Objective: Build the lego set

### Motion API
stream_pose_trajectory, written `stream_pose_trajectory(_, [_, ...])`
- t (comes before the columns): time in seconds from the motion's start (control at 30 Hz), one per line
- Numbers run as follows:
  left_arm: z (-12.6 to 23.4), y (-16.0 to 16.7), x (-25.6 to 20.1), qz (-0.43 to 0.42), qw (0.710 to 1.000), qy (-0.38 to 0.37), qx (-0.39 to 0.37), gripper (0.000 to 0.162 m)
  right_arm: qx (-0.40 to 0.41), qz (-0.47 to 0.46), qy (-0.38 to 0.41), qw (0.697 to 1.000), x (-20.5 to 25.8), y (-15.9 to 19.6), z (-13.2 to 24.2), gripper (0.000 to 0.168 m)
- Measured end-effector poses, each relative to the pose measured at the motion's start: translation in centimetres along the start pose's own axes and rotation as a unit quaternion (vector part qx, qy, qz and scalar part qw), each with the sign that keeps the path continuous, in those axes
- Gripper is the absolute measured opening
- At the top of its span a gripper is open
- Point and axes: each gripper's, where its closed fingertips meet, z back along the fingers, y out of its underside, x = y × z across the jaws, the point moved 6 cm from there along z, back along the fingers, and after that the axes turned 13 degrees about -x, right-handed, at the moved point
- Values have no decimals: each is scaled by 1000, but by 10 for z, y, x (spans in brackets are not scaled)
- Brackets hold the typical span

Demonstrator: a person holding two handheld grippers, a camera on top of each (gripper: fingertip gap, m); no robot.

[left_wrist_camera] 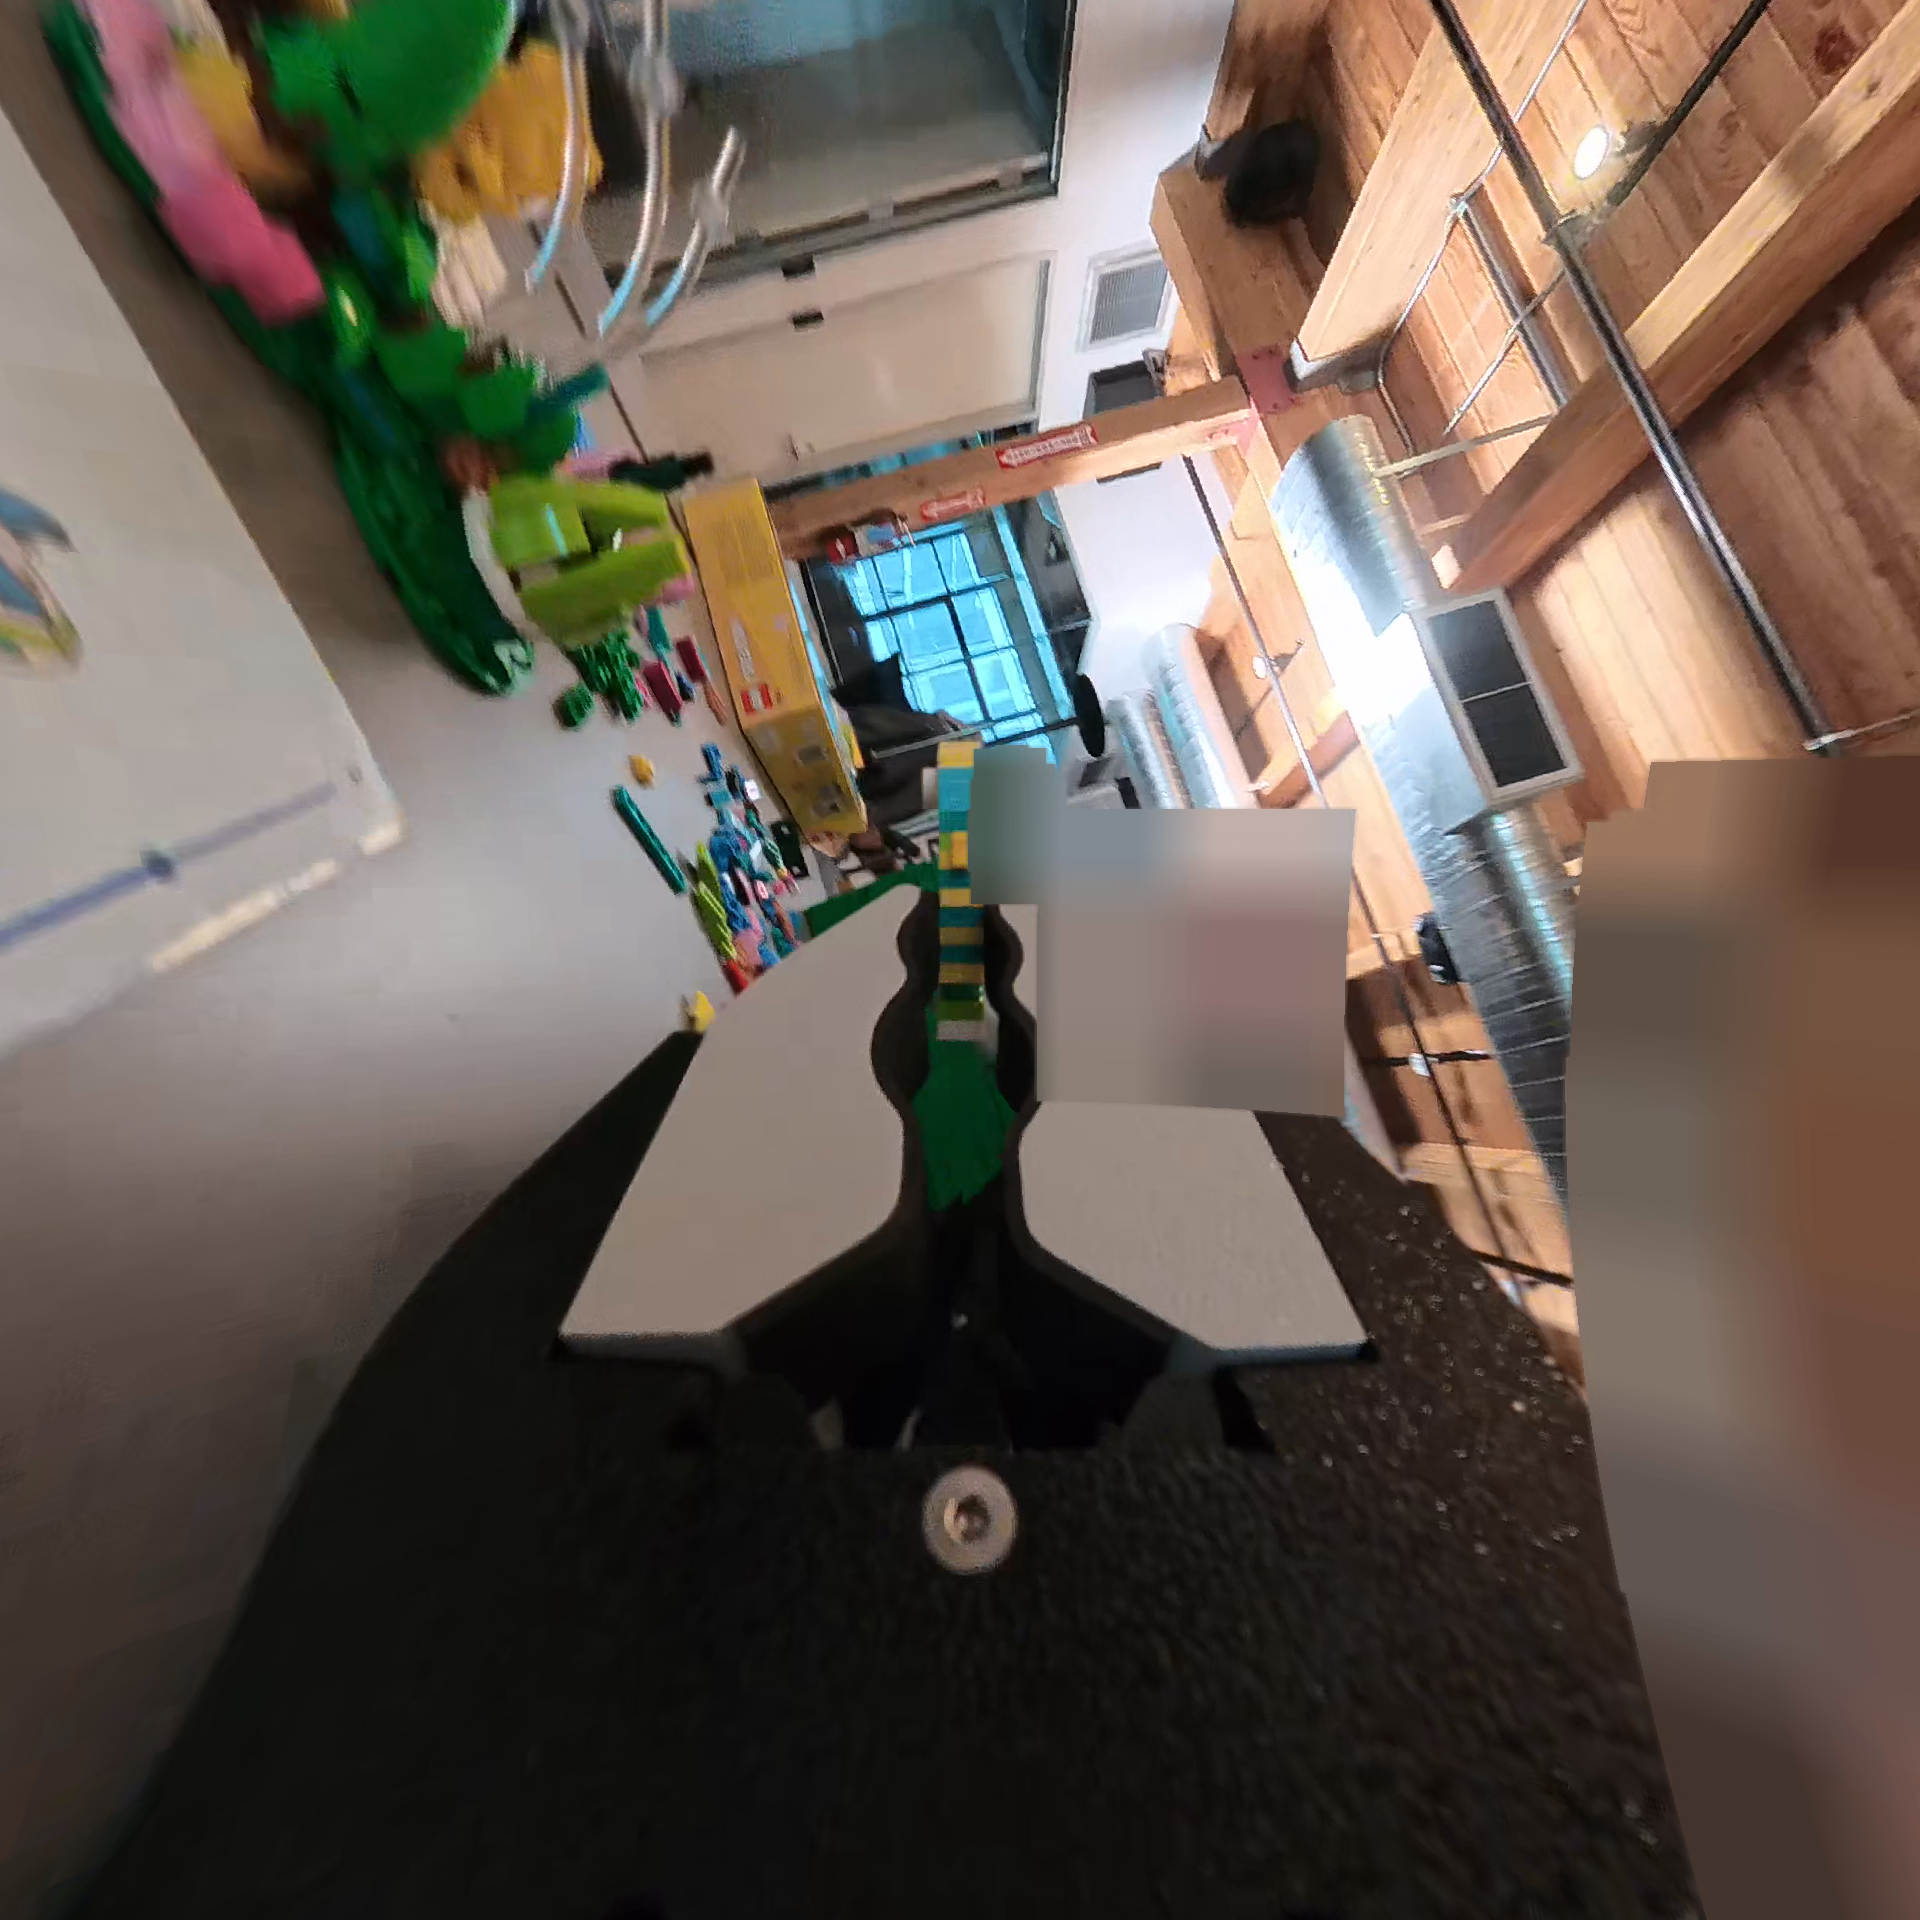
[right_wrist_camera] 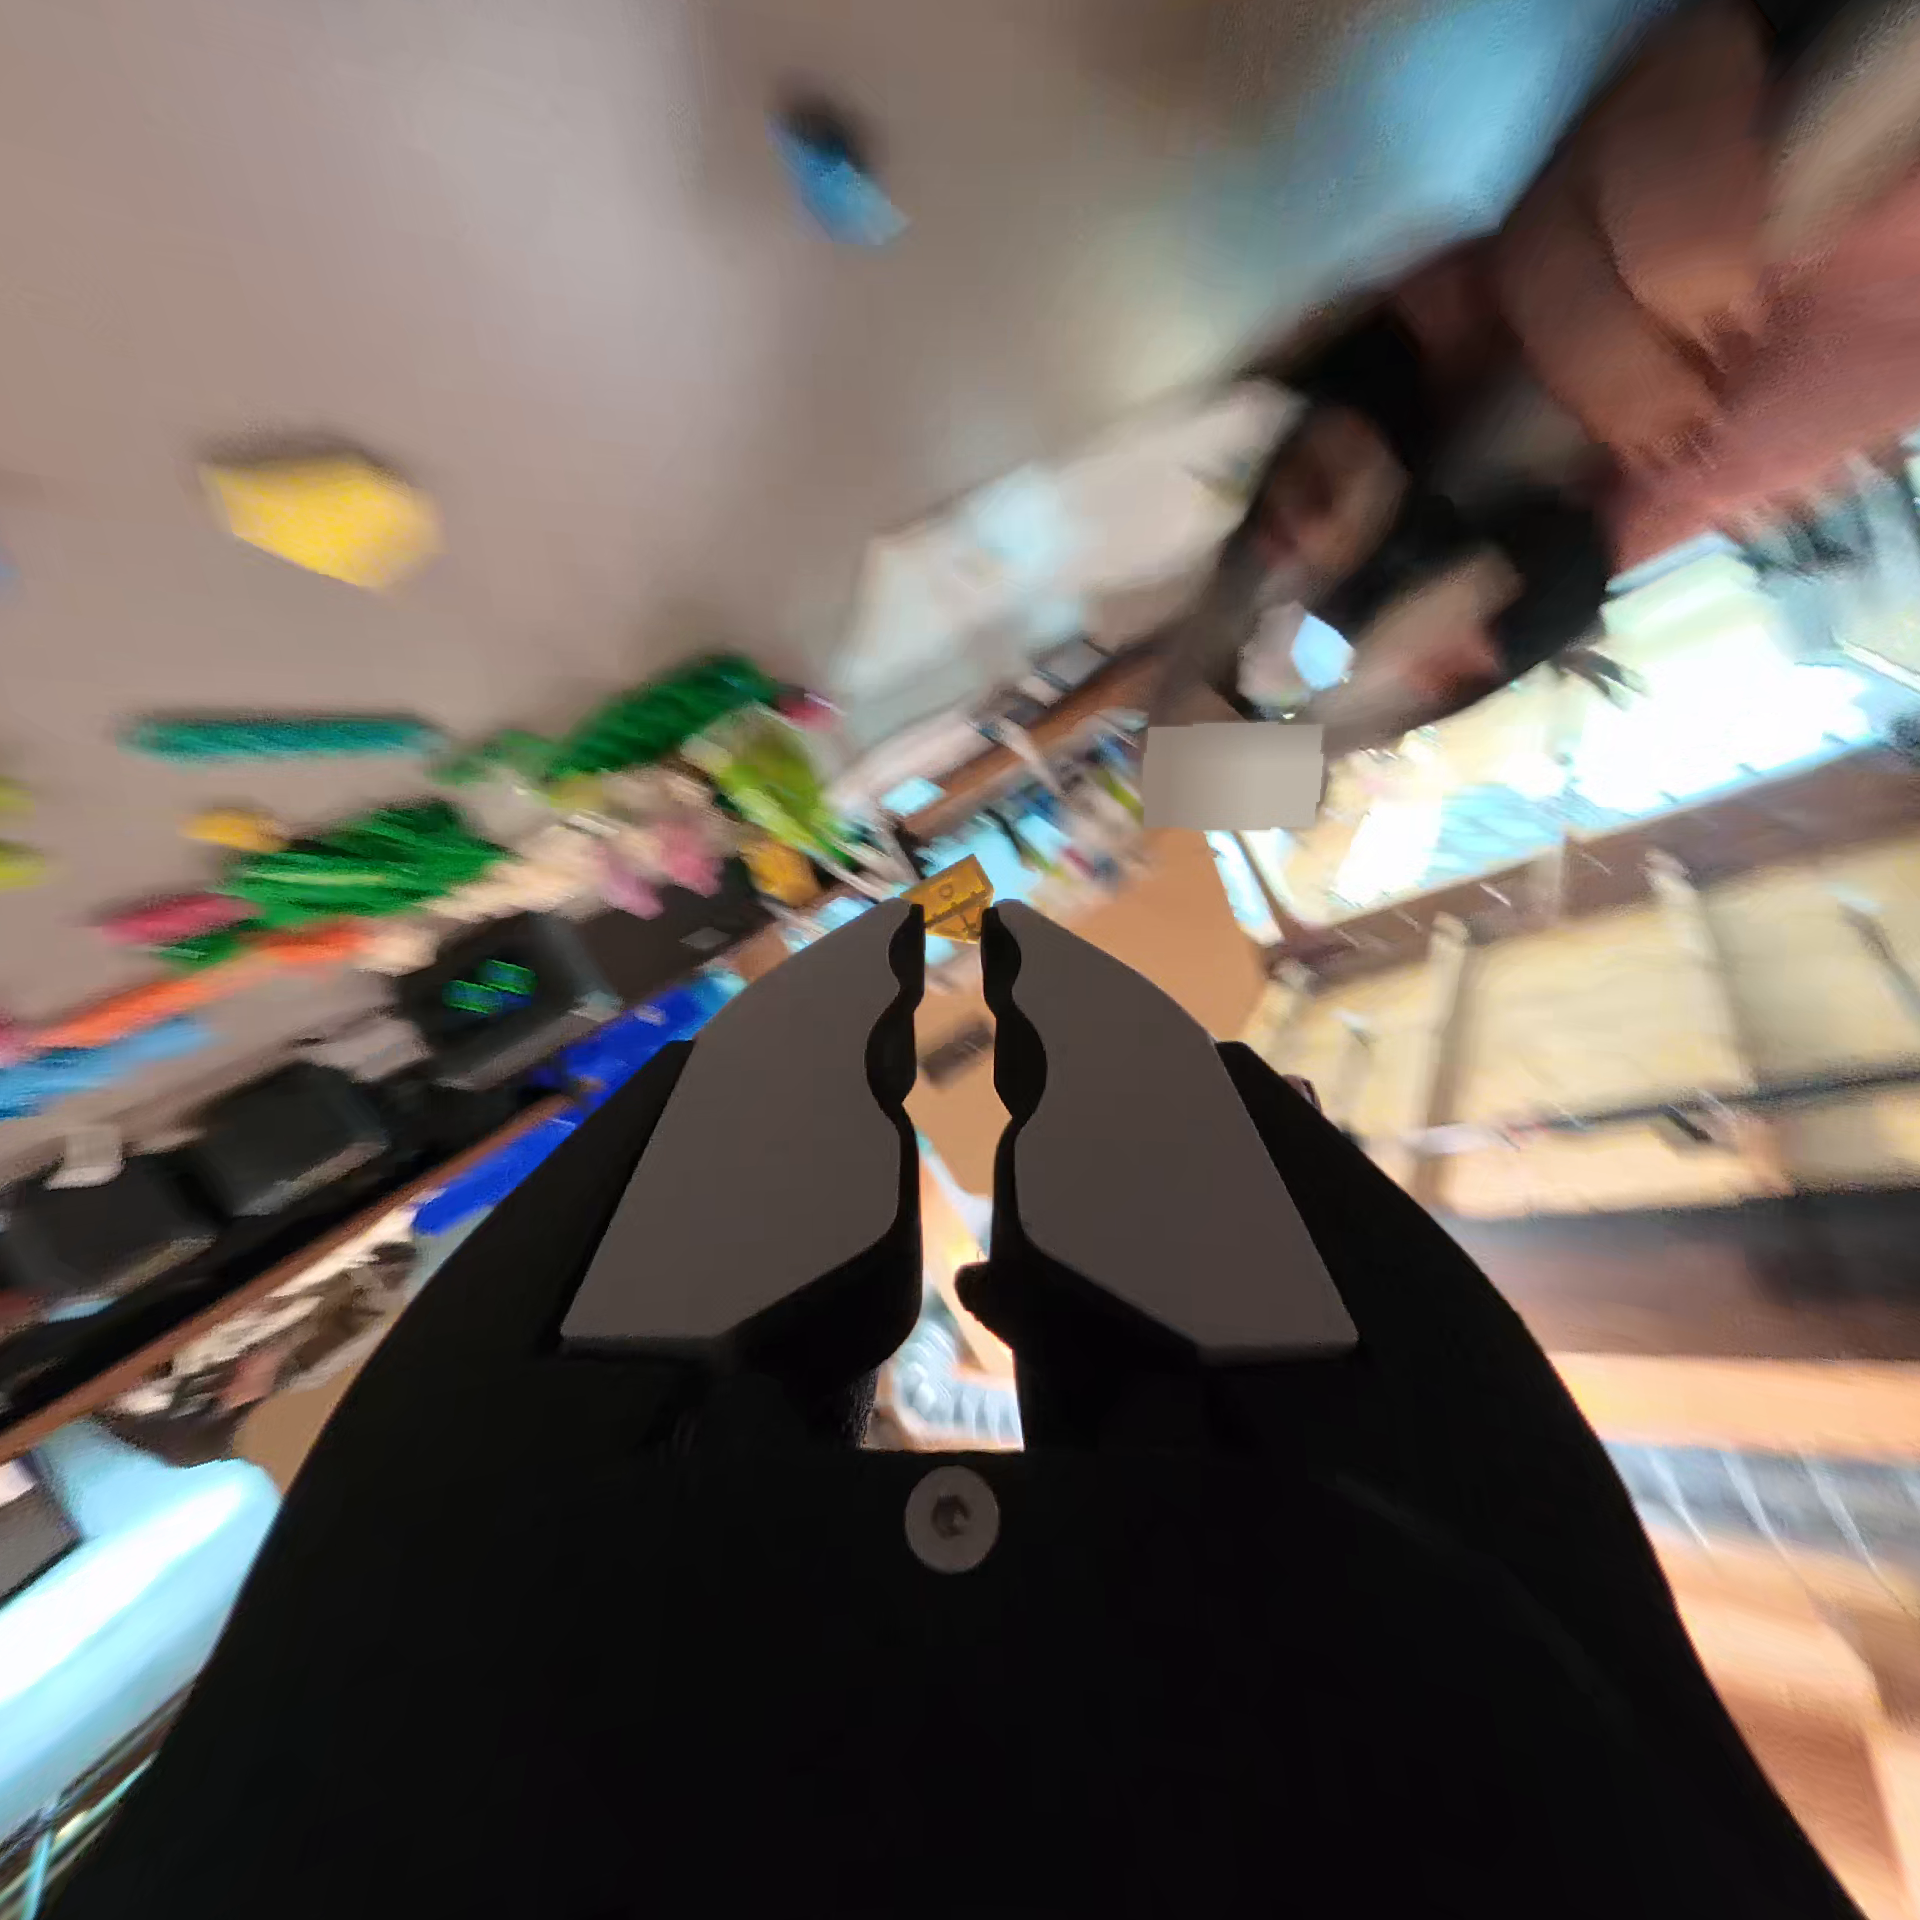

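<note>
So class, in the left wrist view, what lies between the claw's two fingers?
A stack of Lego bricks, banded yellow, teal and green with a dark green base, is clamped in the left claw.

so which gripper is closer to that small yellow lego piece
Right. The right gripper pinches the small yellow piece at its fingertips. The left gripper is clamped on a striped brick stack instead; that yellow piece does not show in its view.
</note>
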Motion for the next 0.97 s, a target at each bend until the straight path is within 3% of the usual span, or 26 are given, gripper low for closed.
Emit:
stream_pose_trajectory(0.03, [0, -4, -2, -15, 1000, 0, -6, 8, -13, 2, -20, 1000, 9, -8, -3, 9])
stream_pose_trajectory(0.33, [0, -5, -4, -35, 999, 5, -2, 7, -67, 18, -107, 992, 39, -40, -22, 9])
stream_pose_trajectory(0.6, [0, -7, -7, -40, 999, 11, -2, 7, -90, -2, -92, 992, 27, -48, -24, 8])
stream_pose_trajectory(0.83, [0, -7, -5, -37, 999, 11, -1, 7, -65, -111, -58, 990, 19, -43, -8, 22])
stream_pose_trajectory(0.9, [0, -8, -4, -35, 999, 11, -1, 7, -29, -183, -32, 982, 16, -37, -3, 21])
stream_pose_trajectory(0.97, [0, -8, -4, -33, 999, 12, -3, 7, 32, -299, -3, 954, 13, -26, 0, 11])
